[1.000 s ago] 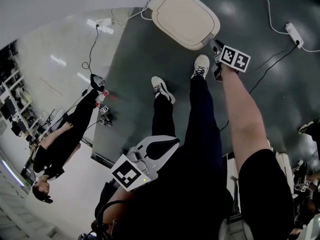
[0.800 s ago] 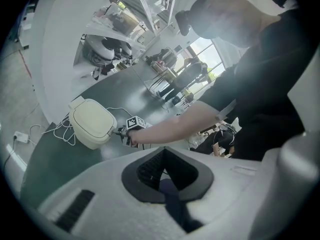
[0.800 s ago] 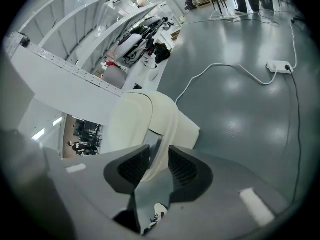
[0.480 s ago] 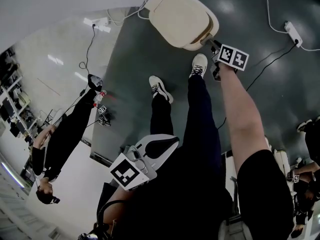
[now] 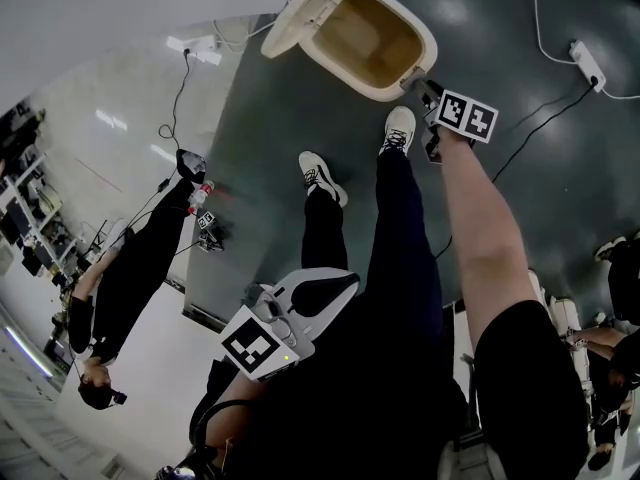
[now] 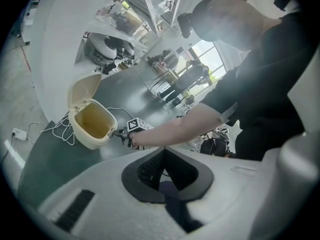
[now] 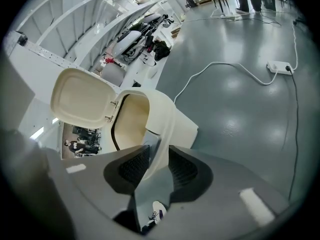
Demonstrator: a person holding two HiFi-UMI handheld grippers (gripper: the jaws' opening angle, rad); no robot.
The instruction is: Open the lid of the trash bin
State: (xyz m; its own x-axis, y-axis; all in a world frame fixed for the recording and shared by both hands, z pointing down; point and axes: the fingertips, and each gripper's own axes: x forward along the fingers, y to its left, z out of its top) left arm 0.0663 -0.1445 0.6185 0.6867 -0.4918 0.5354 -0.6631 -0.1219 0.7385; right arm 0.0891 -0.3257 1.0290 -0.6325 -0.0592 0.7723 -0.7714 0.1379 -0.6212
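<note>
The person wears a black short-sleeved shirt (image 5: pixel 530 388), navy trousers (image 5: pixel 405 248) and white sneakers (image 5: pixel 403 128); left claw (image 5: pixel 335 290) and right claw (image 5: pixel 418 83) carry marker cubes (image 5: pixel 470 116).

Cream trash bin (image 7: pixel 175 119) is sitting on the grey floor (image 7: pixel 240 104), its lid (image 7: pixel 80 96) standing flipped up, yellowish inside showing.

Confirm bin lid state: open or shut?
Open: the lid stands swung back on its hinges, trash bin interior exposed.
</note>
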